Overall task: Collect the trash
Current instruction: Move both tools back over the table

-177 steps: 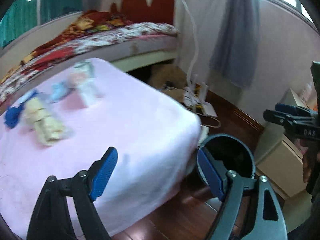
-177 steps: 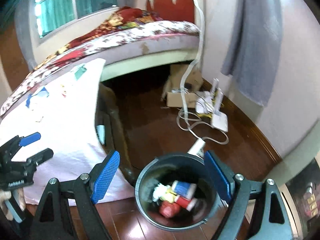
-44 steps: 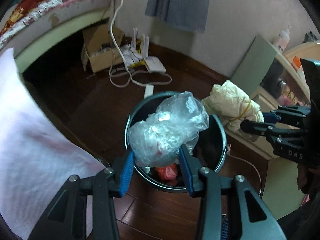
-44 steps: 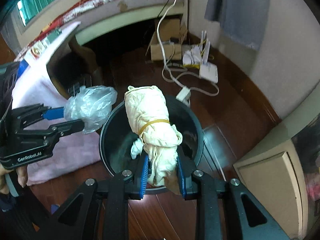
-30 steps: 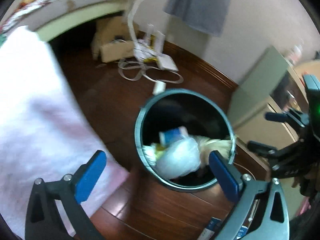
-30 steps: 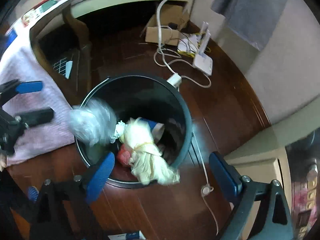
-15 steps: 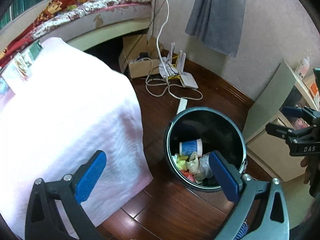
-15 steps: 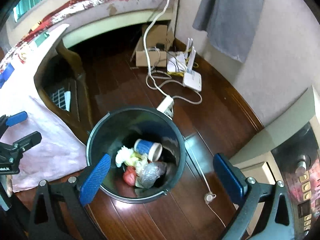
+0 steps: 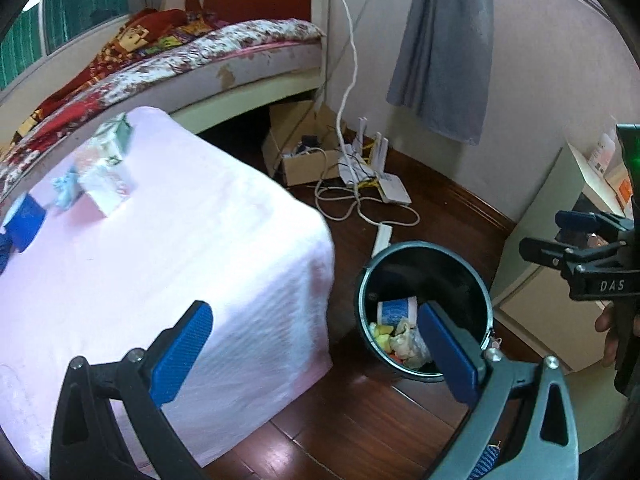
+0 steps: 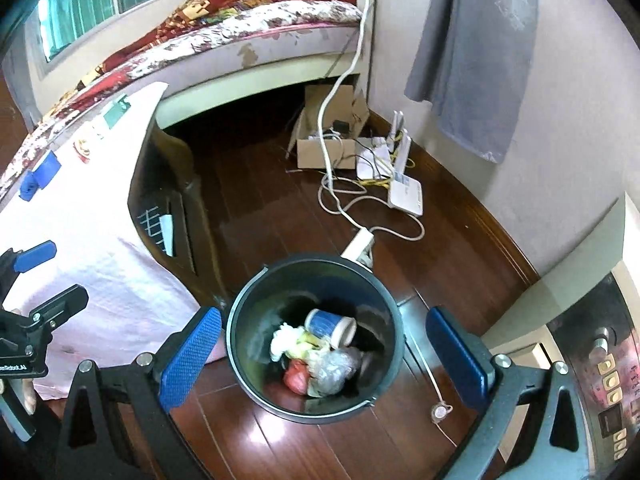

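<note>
A dark round trash bin [image 10: 248, 308] stands on the wood floor beside the table; it also shows in the left wrist view [image 9: 476, 280]. It holds a blue-and-white cup [image 10: 329, 326], a clear plastic bag [image 10: 334, 366], a red piece and yellow-white scraps. My right gripper [image 10: 324, 354] is open and empty above the bin. My left gripper [image 9: 316, 354] is open and empty over the table's near corner. Several small packets [image 9: 106, 178] and a blue item [image 9: 24, 220] lie on the pink-covered table [image 9: 160, 264] at the far left.
A bed [image 9: 240, 52] runs along the back. A cardboard box [image 10: 328, 136], a white router [image 10: 408, 192], cables and a power strip [image 10: 360, 248] lie on the floor behind the bin. A cabinet [image 9: 536, 248] stands at the right. A grey cloth [image 10: 480, 52] hangs on the wall.
Both grippers opened and dropped the plastic bag and the cream bundle into the bin, then rose. The left view has swung back toward the table.
</note>
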The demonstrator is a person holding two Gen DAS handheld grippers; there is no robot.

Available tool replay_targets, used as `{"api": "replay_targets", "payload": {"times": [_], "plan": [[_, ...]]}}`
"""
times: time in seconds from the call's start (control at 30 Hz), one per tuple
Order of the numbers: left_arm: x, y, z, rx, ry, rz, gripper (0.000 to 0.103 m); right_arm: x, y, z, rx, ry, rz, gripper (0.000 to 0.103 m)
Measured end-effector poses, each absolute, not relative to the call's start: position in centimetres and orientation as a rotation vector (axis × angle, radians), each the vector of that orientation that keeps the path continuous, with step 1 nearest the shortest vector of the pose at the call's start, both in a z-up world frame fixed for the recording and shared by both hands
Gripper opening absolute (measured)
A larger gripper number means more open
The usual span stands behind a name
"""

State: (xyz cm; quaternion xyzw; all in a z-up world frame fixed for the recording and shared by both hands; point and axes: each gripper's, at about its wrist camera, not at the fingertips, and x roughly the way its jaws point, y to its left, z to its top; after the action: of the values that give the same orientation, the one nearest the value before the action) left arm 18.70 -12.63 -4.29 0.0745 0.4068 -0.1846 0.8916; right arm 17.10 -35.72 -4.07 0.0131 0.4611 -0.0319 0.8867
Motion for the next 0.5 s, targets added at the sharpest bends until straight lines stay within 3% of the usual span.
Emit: {"api": "replay_targets", "payload": {"times": [0.5], "plan": [[18.6, -4.5, -2.8, 0.097, 0.812, -0.226, 0.102, 20.2, -26.9, -1.9, -0.013, 0.886, 0.096, 0.103]]}}
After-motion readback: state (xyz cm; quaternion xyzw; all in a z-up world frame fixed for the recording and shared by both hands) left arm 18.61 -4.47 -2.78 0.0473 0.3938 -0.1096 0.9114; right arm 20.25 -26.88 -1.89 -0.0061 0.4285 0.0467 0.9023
